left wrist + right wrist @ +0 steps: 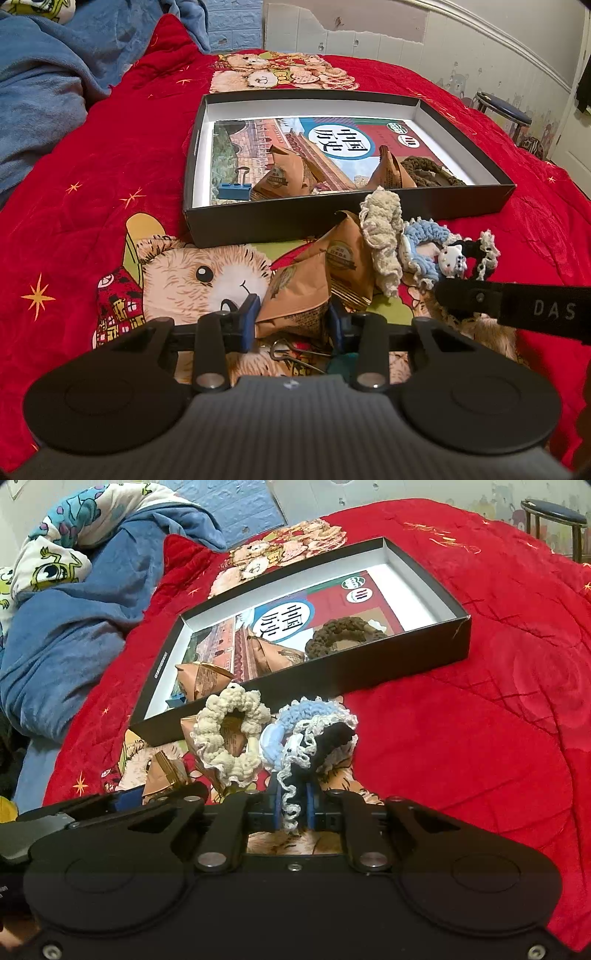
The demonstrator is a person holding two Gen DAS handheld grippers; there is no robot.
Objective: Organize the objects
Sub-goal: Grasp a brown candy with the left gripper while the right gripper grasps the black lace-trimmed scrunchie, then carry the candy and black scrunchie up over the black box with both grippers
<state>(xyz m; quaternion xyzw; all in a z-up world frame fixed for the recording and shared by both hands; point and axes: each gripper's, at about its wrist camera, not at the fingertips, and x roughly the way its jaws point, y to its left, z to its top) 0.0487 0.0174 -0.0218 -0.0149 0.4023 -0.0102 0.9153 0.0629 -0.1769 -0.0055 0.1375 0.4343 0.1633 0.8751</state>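
Note:
My left gripper (291, 323) is shut on a brown paper packet (295, 299) lying on the red quilt, its blue pads against the packet's two sides. A second packet (343, 258) leans behind it. My right gripper (293, 805) is shut on the white frill of a black-and-white scrunchie (332, 738), which is tangled with a blue scrunchie (295, 709). A cream scrunchie (229, 734) sits just left of them. Behind stands an open black box (332, 218) holding a book, two packets, a blue binder clip (233, 191) and a brown scrunchie (343, 635).
A teal binder clip (347, 360) with wire handles lies under my left gripper. Crumpled blue blankets (44, 92) pile up on the left. A round stool (502, 110) stands by the wall at the far right. Red quilt (480, 720) spreads out to the right of the box.

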